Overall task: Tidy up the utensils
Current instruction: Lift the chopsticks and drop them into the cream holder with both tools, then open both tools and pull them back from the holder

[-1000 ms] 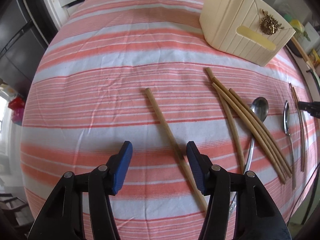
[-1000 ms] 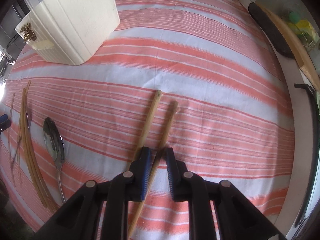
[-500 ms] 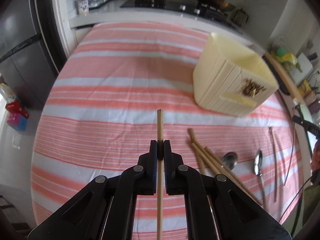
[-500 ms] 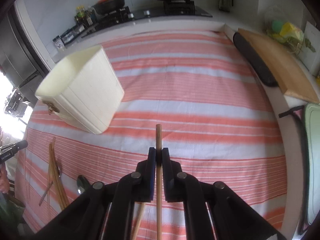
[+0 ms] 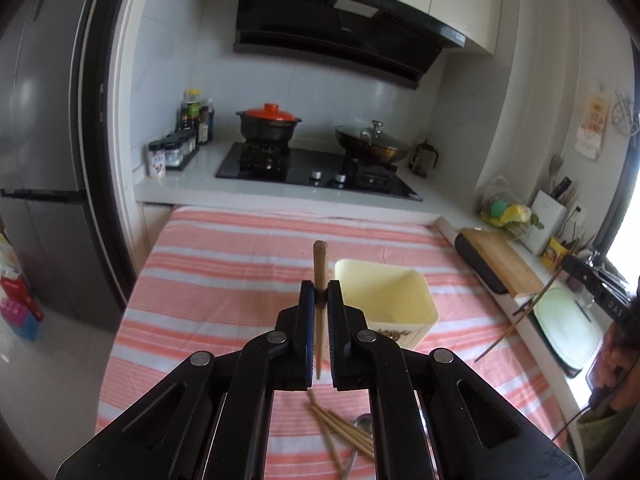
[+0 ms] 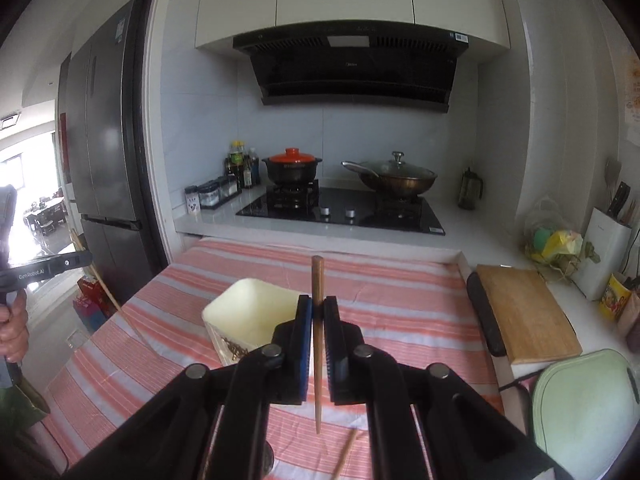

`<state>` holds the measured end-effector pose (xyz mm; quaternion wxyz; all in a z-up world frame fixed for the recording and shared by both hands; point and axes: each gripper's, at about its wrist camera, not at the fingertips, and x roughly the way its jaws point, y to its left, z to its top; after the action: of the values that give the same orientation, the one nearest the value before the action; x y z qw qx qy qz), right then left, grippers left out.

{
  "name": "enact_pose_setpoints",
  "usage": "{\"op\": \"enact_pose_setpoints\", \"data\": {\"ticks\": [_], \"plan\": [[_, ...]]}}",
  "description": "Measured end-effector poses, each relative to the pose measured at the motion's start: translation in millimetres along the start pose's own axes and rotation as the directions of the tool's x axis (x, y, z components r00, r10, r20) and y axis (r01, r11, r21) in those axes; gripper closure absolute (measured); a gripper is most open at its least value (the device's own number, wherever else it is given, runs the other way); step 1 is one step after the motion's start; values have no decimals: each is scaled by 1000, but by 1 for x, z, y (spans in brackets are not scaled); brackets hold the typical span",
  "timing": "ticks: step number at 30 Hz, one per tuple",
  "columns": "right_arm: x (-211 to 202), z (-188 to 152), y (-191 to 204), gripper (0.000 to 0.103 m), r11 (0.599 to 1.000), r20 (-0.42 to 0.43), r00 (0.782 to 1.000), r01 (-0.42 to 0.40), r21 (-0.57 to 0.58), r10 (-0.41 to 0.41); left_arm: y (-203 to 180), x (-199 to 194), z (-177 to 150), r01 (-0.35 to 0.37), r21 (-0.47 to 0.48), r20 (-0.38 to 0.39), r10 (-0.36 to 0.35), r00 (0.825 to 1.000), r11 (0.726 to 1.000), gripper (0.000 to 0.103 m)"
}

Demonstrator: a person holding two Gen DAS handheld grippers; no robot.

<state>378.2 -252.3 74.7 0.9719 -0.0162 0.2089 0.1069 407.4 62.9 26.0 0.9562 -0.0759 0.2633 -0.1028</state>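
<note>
Striped tablecloth [image 5: 224, 280] lies open around the cream bin [image 5: 384, 300]; each hand-held gripper [image 5: 321, 296] [image 6: 317, 312] pinches one chopstick [image 5: 320, 276] [image 6: 317, 280].

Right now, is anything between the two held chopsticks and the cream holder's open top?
Nothing visible. Left tool grips one chopstick, right tool another; the holder stands open just beyond.

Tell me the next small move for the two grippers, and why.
Probably carry both forward over the cream holder and tip them down. The left gripper and the right gripper each clamp one chopstick above the cloth, and the holder's open mouth lies just ahead.
</note>
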Motion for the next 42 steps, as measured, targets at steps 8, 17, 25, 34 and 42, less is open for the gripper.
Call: {"op": "enact_pose_setpoints", "data": {"ticks": [8, 17, 25, 34, 42], "plan": [[36, 71, 7, 97, 996, 101, 994, -57, 63, 50, -29, 32, 72, 44, 3, 105, -44, 993, 999, 99], [174, 41, -2, 97, 976, -246, 961, -73, 203, 123, -46, 166, 51, 45, 29, -211, -38, 977, 999, 99], [207, 8, -8, 59, 972, -306, 947, -25, 235, 98, -41, 190, 25, -36, 23, -216, 40, 975, 999, 37], [79, 6, 5, 37, 998, -105, 994, 34, 47, -29, -20, 64, -18, -93, 97, 28, 91, 995, 991, 6], [-30, -63, 22, 21, 990, -8, 991, 137, -18, -137, -12, -4, -129, -100, 84, -63, 106, 992, 991, 6]]}}
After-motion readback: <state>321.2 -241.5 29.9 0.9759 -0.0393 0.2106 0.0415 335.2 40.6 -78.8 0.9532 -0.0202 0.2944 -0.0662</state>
